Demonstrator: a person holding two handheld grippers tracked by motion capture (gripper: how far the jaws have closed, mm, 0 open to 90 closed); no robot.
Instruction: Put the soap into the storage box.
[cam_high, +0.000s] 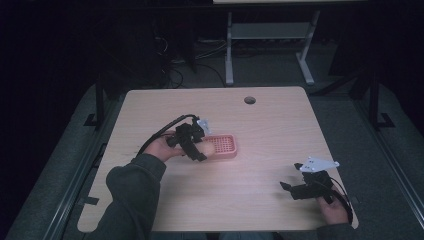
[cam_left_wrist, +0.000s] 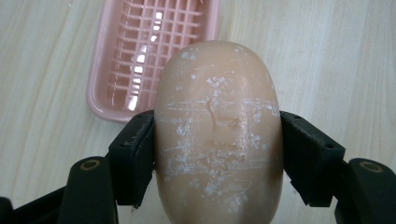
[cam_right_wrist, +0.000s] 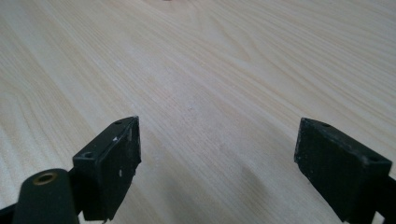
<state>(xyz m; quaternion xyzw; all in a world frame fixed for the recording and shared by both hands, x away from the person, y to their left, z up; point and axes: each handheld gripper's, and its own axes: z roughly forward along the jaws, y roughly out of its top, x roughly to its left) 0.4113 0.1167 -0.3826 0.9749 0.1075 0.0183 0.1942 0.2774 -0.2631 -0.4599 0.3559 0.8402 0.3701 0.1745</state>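
The left tongs (cam_left_wrist: 217, 154) grip a peach bar of soap (cam_left_wrist: 218, 135) above the worktop (cam_high: 270, 125), just short of the pink soap dish (cam_high: 222, 146) near its middle, so the carry step wants lowering it squarely onto the grid, while the right tongs (cam_right_wrist: 217, 163) rest open and empty by the right edge

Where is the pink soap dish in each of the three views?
High view: the pink soap dish lies near the table's middle, right beside the soap.
Left gripper view: upper left, behind the held soap.
Right gripper view: bare wooden tabletop.
Shared landmark: the light wood grain.
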